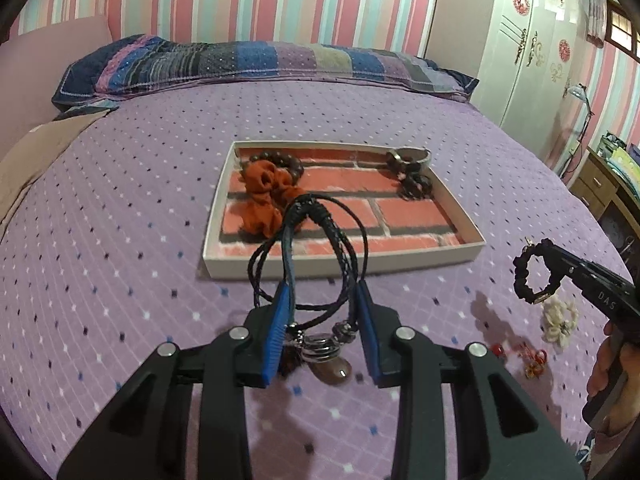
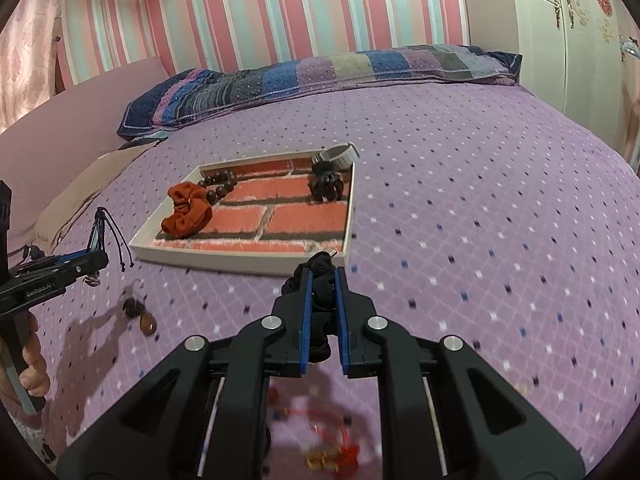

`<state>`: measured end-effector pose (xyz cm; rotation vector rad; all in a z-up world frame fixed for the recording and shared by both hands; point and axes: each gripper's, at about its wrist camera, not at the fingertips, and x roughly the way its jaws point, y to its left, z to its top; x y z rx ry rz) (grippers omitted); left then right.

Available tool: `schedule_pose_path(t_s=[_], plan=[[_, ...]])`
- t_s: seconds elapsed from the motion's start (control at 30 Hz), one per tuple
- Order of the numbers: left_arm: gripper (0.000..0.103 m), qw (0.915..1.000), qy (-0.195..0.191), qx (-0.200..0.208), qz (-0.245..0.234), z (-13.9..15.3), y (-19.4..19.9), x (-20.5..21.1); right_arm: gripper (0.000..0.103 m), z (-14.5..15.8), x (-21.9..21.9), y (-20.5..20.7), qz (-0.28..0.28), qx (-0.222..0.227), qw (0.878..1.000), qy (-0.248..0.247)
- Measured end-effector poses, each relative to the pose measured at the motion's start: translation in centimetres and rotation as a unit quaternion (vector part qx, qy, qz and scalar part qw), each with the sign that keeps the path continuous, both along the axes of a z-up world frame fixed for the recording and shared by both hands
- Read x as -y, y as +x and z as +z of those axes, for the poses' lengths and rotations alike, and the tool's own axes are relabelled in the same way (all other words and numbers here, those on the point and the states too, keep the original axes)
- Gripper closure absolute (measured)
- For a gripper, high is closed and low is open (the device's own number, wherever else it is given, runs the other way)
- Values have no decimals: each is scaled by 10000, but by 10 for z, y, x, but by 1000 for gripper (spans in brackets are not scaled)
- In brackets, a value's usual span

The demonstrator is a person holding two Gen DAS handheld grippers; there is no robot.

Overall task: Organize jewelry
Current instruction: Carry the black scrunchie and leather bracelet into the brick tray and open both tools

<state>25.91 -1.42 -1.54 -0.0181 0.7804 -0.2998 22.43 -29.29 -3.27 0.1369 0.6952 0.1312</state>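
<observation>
A white tray (image 1: 344, 259) with a brick-pattern floor lies on the purple bed; it also shows in the right wrist view (image 2: 248, 258). In it are an orange scrunchie (image 1: 264, 196), a brown bead bracelet (image 1: 280, 160) and dark pieces at the far right corner (image 1: 412, 178). My left gripper (image 1: 322, 292) is shut on a black cord necklace (image 1: 312, 240), held just before the tray's near edge; metal rings and a stone pendant (image 1: 332, 364) hang below. My right gripper (image 2: 323, 278) is shut on a black scrunchie-like bracelet (image 2: 320, 276), near the tray's right corner.
On the bed right of the left gripper lie a white flower piece (image 1: 560, 320) and red bead jewelry (image 1: 528, 356). A brown pendant (image 2: 142, 318) lies on the bed. A patchwork pillow (image 1: 256, 64) lies at the head. A white wardrobe (image 1: 528, 40) stands right.
</observation>
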Motion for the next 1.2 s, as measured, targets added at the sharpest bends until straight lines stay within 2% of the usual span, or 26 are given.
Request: schedule_pose_path(t_s=[0.37, 0.63, 0.83, 1.2], plan=[[69, 9995, 251, -77, 175, -15, 67, 3, 91, 4, -26, 84, 13, -4, 9997, -251], [69, 9985, 273, -380, 294, -38, 122, 4, 91, -24, -38, 152, -21, -359, 9982, -487], [69, 9973, 353, -555, 341, -53, 151, 2, 91, -46, -41, 181, -32, -636, 9966, -528], [68, 9955, 426, -700, 472, -65, 179, -4, 91, -69, -52, 214, 94, -987, 9899, -1017]])
